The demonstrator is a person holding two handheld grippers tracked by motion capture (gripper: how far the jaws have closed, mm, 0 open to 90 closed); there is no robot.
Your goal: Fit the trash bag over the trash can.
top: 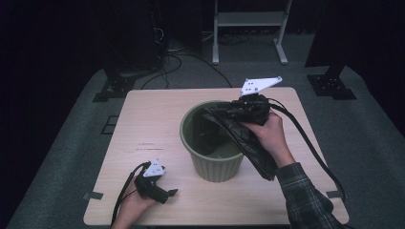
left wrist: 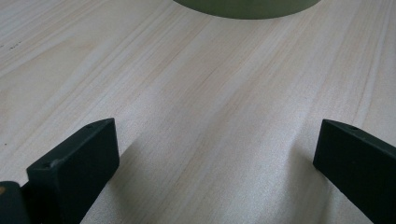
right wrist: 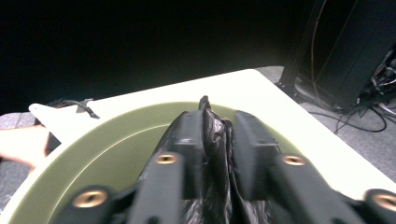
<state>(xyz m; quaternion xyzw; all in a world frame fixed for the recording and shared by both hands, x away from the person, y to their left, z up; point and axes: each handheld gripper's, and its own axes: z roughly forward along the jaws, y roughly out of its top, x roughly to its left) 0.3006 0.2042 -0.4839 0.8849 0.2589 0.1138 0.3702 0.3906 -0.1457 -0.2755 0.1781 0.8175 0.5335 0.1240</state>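
An olive-green bin (top: pixel 215 167) stands upright in the middle of the pale wooden table (top: pixel 143 119). A black plastic bag (top: pixel 253 148) drapes over the bin's right rim and hangs down its outer side. My right gripper (top: pixel 224 112) reaches over the far right rim. In the right gripper view, my right gripper (right wrist: pixel 218 126) is shut on a bunched fold of the bag (right wrist: pixel 215 140) above the bin's inside (right wrist: pixel 116 144). My left gripper (top: pixel 169 193) rests near the table's front left. Its jaws (left wrist: pixel 217 140) stand wide open over bare wood, with the bin's base (left wrist: pixel 247 7) ahead.
A white metal stand (top: pixel 248 19) rises behind the table. Black stand bases sit on the grey floor at back left (top: pixel 114 86) and back right (top: pixel 332 83), with cables (top: pixel 167 62) between them. A thick cable (top: pixel 310 143) trails from the right gripper across the table's right side.
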